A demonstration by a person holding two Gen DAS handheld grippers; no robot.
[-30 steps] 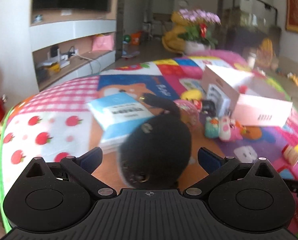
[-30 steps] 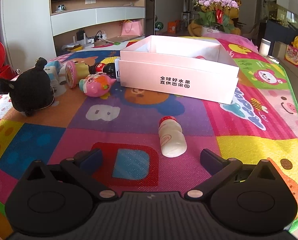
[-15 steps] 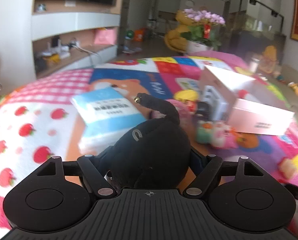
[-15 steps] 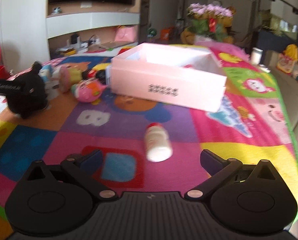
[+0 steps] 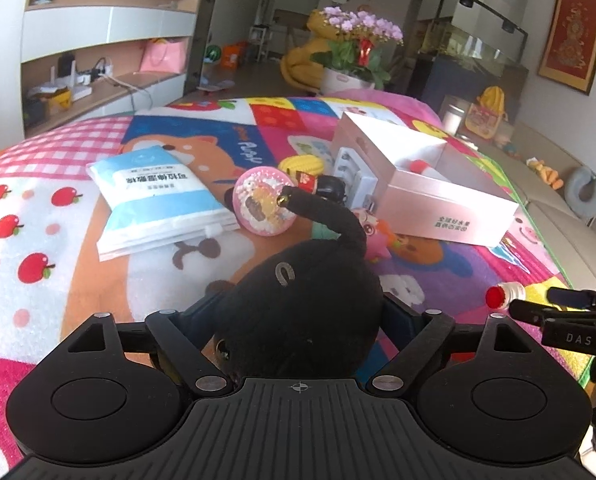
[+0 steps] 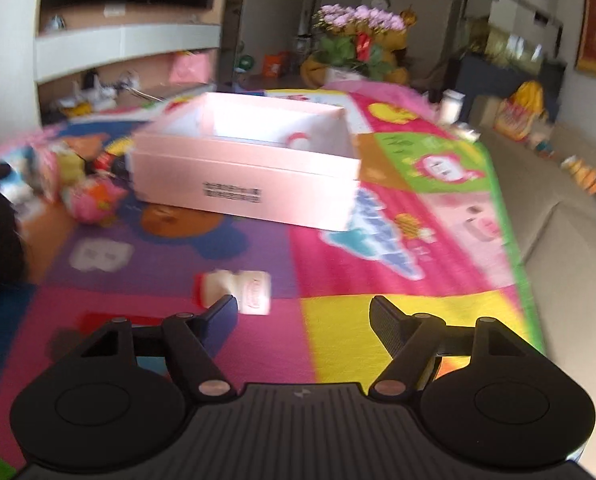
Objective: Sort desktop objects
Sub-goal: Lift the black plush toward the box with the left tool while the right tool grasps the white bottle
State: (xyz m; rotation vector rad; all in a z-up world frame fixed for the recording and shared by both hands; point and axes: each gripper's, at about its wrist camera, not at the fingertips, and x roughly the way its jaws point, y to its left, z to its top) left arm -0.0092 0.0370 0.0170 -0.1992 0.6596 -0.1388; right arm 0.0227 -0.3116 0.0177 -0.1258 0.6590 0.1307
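My left gripper [image 5: 298,316] is shut on a black plush toy [image 5: 298,304], whose body fills the space between the fingers. The open pink box [image 5: 426,184] lies ahead to the right, with a red-capped item inside. In the right wrist view my right gripper [image 6: 302,316] is open and empty. A small white bottle with a red cap [image 6: 238,290] lies on its side on the mat, just ahead of the left finger. The pink box [image 6: 250,184] stands beyond it. The bottle's cap [image 5: 498,296] and my right gripper [image 5: 554,304] show at the right of the left wrist view.
A blue and white wipes pack [image 5: 158,196], a round pink toy [image 5: 264,204], a pink pig toy [image 5: 374,236], a yellow item [image 5: 302,164] and a white gadget [image 5: 354,176] lie left of the box on the colourful play mat [image 6: 378,320]. A sofa [image 6: 570,264] runs along the right.
My left gripper has closed on the black plush toy and lifted it slightly. My right gripper has moved forward and right towards the white bottle, its jaws narrowing somewhat.
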